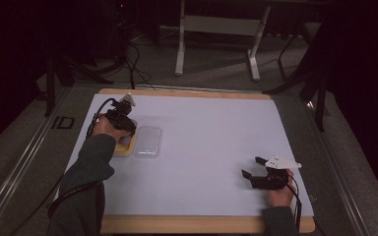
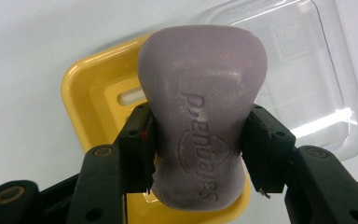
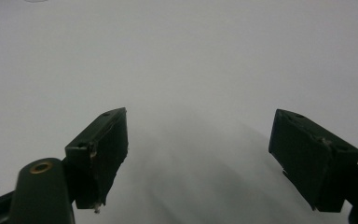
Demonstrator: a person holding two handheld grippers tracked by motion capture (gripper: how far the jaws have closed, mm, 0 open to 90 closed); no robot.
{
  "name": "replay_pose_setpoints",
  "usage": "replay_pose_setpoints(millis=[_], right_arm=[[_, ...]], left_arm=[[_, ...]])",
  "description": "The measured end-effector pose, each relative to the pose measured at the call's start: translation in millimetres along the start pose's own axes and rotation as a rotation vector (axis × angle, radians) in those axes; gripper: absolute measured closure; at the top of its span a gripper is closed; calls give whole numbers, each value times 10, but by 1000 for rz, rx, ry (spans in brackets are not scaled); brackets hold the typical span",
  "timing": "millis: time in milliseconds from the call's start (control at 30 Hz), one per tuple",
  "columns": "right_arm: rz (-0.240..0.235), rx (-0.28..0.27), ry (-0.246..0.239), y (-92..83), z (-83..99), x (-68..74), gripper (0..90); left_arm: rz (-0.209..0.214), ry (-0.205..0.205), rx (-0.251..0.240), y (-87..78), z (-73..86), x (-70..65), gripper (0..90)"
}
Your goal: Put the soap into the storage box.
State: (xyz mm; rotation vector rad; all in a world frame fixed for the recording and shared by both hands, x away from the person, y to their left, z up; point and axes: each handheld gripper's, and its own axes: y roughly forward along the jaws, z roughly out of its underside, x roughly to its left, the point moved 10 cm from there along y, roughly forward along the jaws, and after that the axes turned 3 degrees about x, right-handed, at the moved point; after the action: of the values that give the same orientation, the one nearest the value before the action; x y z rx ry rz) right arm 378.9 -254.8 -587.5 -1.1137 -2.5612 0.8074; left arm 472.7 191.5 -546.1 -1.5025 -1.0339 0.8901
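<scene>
A mauve bar of soap [image 2: 200,116] with embossed lettering sits pinched at its waist between the jaws of my left gripper [image 2: 198,149], which is shut on it. The bar hangs just above a yellow soap dish [image 2: 91,93]. In the high view the left gripper [image 1: 120,120] stands over that dish [image 1: 125,147] at the mat's left side. A clear plastic lid [image 2: 307,70] lies flat beside the dish, and it shows in the high view too [image 1: 147,141]. My right gripper [image 1: 252,167] rests near the mat's front right, open [image 3: 198,158], with nothing between its fingers.
A pale mat [image 1: 202,147] covers a wooden table [image 1: 177,225]. Beyond the far edge stand a white frame's legs [image 1: 216,44] and dark stands on the floor. Cables trail from both grippers.
</scene>
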Motion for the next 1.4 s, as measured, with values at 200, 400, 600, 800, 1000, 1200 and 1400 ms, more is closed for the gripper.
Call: replay_pose_setpoints(millis=[200, 400, 600, 800, 1000, 1200, 1400], right_arm=[[1, 1, -1, 1, 0, 1, 192], [2, 2, -4, 1, 1, 1, 192], [3, 1, -4, 1, 0, 2, 192], [2, 2, -7, 2, 1, 1, 192], [2, 2, -6, 4, 1, 2, 192], [3, 2, -7, 4, 1, 3, 192], [3, 5, -9, 6, 2, 4, 192]], left_arm=[[5, -26, -10, -26, 7, 25, 498], [-7, -50, -3, -20, 35, 76, 498], [-12, -66, 3, -6, 53, 93, 498], [-13, -81, 18, 35, 78, 100, 498], [-12, -91, 33, 78, 106, 110, 498], [-6, -104, 46, 125, 133, 125, 498], [-8, -119, 67, 172, 167, 161, 498]])
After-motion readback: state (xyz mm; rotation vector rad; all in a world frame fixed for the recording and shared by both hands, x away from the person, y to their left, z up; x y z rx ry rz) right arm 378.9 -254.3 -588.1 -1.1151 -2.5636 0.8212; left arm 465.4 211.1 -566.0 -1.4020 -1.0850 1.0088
